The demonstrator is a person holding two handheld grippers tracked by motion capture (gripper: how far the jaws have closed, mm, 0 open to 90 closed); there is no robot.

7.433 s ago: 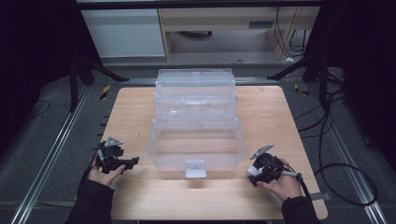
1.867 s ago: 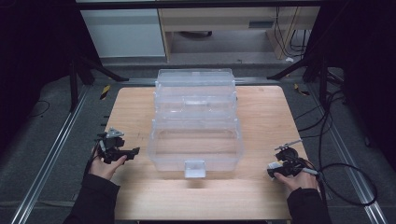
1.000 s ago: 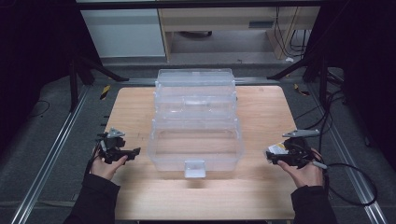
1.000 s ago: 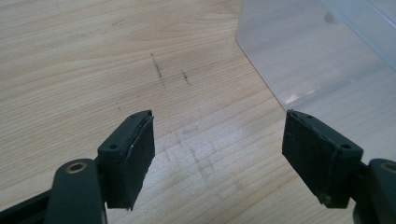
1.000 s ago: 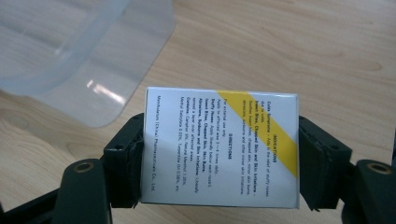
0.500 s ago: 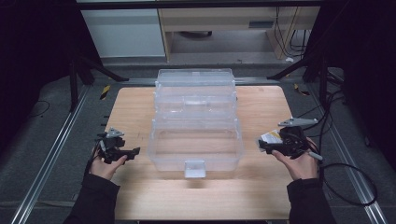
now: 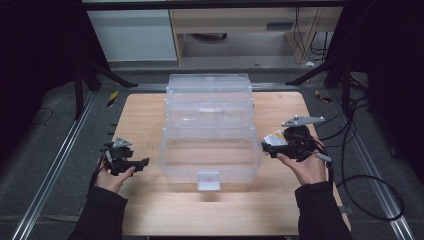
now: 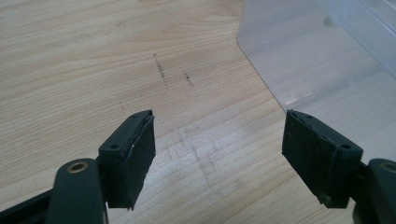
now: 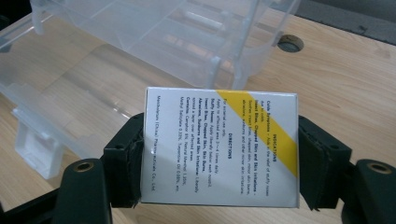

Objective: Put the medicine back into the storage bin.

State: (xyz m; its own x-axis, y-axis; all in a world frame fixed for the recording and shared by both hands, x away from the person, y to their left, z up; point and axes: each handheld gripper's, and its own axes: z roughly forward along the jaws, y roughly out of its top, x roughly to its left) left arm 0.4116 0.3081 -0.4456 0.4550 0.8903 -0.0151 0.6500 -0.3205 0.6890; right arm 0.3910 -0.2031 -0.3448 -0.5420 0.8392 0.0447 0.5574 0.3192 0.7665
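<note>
High view: a clear tiered organiser [image 7: 210,130] stood open in the middle of the bench [image 7: 150,110], its trays stepping up toward the far side and its latch facing the near edge. The right tongs [image 7: 268,149] hovered just off the organiser's right wall, near its lowest tray, clamped on a small box [image 7: 274,137] with a white and yellow face. The left tongs [image 7: 142,162] sat low on the left, close to the organiser but not touching it, and held nothing.

Left gripper view: the left tongs [image 8: 219,158] stood apart over bare wood, with the organiser's corner [image 8: 299,60] at the far right, clear of both pads.

Right gripper view: the right tongs [image 9: 219,161] gripped the box [image 9: 219,147] by its two narrow sides, the printed label facing the camera and the box sitting square between the pads. Beyond it lay the organiser's trays [image 9: 154,42].

The step in hand looked like carrying the box over the wall and setting it in a tray. To do that well, the box should clear the rim before going sideways, stay level so it does not twist in the grip, and come down flat on the tray floor before the pads let go. The left tongs could steady the organiser if it shifts.
</note>
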